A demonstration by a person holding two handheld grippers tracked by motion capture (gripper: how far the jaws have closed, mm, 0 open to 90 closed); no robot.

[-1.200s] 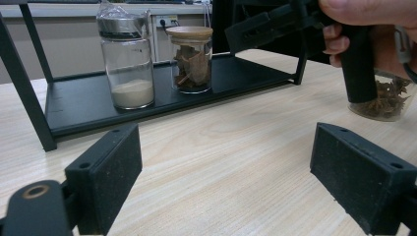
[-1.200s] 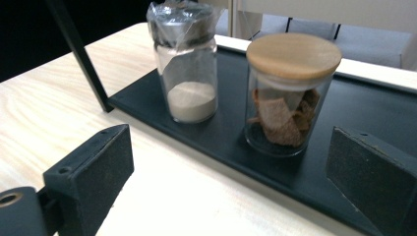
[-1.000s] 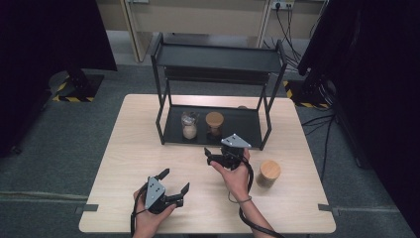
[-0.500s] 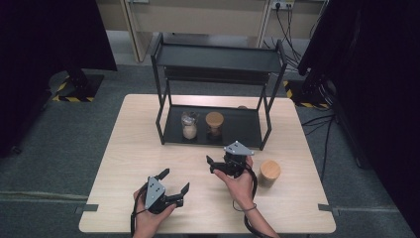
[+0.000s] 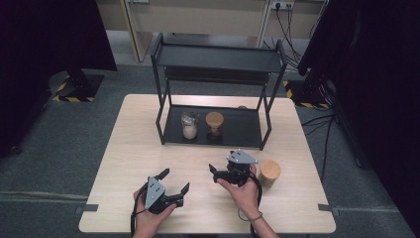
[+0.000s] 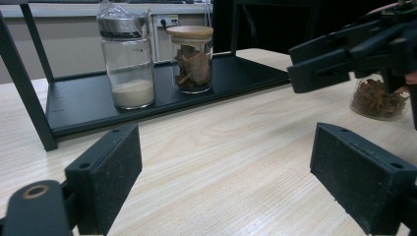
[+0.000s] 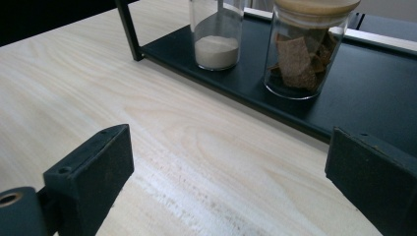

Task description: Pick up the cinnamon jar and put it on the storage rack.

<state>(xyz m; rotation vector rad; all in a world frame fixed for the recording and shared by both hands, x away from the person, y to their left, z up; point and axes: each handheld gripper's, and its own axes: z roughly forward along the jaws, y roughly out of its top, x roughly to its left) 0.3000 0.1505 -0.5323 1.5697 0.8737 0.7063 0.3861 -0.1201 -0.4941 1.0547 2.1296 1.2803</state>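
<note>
left gripper (image 5: 174,185): my jaws wide, empty, low over bare table (image 5: 124,148) near its front edge
right gripper (image 5: 217,174): my jaws wide too, holding nothing, pointed toward the rack (image 5: 218,59)
wooden-lid jar (image 5: 270,172): on the table just beside my right hand, apart from the jaws
rack tray: powder jar (image 5: 188,125) and bark jar (image 5: 214,124) side by side

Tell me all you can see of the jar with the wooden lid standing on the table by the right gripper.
The wooden-lidded jar is a short round clear glass jar with a flat pale lid, shut. It stands upright on the bare table, outside the rack, just right of the right gripper. It holds brown dried pieces. Nothing grips it.
</note>
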